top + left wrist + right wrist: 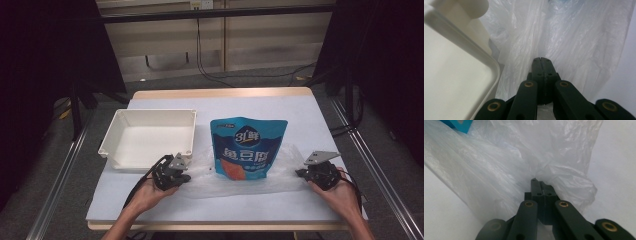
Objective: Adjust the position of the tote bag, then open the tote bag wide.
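Note:
A blue snack pouch with white lettering lies on a clear plastic bag spread over the middle of the table. My left gripper is at the bag's left edge, its jaws pressed together with the film's folds running into the tips. My right gripper is at the bag's right edge, also shut, with crumpled film gathered at its tips. A corner of the pouch peeks in at the top left of the right gripper view.
A white empty plastic bin stands left of the pouch, its near corner close beside my left gripper. The pale tabletop ends in a wooden edge; metal rails and dark stands flank it.

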A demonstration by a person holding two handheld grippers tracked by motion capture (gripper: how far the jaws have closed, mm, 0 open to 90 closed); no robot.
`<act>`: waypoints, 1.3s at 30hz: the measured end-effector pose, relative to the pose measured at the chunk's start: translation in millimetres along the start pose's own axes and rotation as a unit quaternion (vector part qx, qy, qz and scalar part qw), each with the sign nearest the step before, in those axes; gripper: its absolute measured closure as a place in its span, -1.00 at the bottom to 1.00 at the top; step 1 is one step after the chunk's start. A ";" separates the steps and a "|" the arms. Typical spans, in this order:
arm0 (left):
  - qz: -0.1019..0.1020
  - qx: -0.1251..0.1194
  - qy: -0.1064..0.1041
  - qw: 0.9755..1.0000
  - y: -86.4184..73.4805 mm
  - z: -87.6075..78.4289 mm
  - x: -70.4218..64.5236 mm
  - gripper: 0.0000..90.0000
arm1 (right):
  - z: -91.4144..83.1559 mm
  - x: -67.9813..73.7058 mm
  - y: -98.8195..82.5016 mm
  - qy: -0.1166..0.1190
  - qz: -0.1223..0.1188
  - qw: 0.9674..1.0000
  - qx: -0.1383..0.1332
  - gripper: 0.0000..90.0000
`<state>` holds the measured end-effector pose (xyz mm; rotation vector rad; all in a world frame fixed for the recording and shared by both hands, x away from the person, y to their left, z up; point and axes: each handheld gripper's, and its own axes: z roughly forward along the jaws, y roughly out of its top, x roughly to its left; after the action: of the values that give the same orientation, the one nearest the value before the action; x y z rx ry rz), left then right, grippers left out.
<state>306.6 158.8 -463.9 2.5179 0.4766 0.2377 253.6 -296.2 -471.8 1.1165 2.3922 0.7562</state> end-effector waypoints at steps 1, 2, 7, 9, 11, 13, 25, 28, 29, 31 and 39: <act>0.002 0.002 0.000 1.000 0.1 -0.4 0.1 1.00 | 0.1 0.2 0.3 0.000 0.002 1.000 0.001 1.00; -0.002 -0.001 0.001 1.000 -0.2 -0.4 -0.2 1.00 | -0.3 0.8 0.6 -0.001 0.002 1.000 0.005 1.00; -0.005 -0.001 -0.003 1.000 -3.3 -2.3 2.8 1.00 | -0.6 -0.6 -0.1 0.001 0.005 1.000 0.005 1.00; -0.008 -0.004 -0.001 1.000 -3.4 -1.8 1.2 1.00 | -0.4 -1.0 0.0 0.000 0.007 1.000 0.005 1.00; -0.004 0.002 -0.004 1.000 -3.1 -2.6 3.2 1.00 | -0.8 0.3 0.1 -0.005 0.011 1.000 0.008 1.00; -0.010 -0.005 -0.002 1.000 -3.7 -2.0 1.6 1.00 | -0.8 -0.3 -0.2 -0.003 0.008 1.000 0.006 1.00; -0.011 0.000 -0.016 1.000 -7.1 -5.9 3.9 1.00 | -3.2 0.9 -1.9 -0.017 0.013 1.000 0.013 1.00; -0.022 -0.006 -0.015 1.000 -6.8 -5.4 5.9 1.00 | -1.5 10.0 6.6 -0.033 -0.003 0.999 0.023 1.00; -0.023 -0.010 -0.019 1.000 -6.9 -5.7 7.1 1.00 | -0.8 12.3 9.5 -0.029 -0.010 0.999 0.014 1.00; -0.024 -0.026 -0.026 0.999 -6.5 -7.5 6.3 1.00 | -1.3 14.3 12.3 -0.007 -0.005 1.000 -0.008 1.00; -0.014 -0.070 -0.055 0.996 4.5 -17.5 -6.9 0.93 | -17.7 9.9 17.0 0.055 0.043 0.992 -0.104 0.96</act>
<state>296.8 161.4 -447.5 2.3722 0.4355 0.1167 247.6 -284.6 -448.8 1.1231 2.2999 1.0958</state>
